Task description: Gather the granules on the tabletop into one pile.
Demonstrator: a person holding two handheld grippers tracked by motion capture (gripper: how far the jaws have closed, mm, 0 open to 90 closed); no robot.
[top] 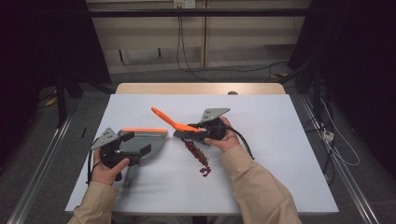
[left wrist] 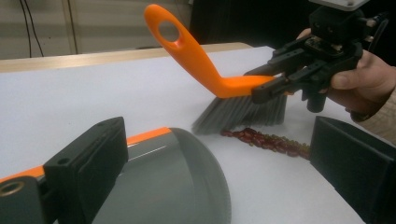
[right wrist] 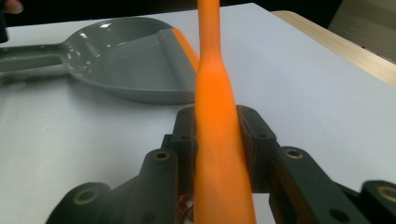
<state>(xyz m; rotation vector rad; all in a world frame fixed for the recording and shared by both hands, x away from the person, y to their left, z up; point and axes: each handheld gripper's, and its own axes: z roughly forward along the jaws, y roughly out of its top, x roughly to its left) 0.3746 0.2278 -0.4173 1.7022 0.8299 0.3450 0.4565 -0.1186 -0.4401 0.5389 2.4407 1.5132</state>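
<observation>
Your right tongs (top: 200, 131) grasp the orange brush (top: 173, 122) above the red beans (top: 198, 156); your left tongs (top: 135, 143) clench the grey dustpan (top: 150, 142).

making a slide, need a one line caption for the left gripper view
Right gripper holds an orange brush over a line of red beans, grey dustpan nearby.
</observation>
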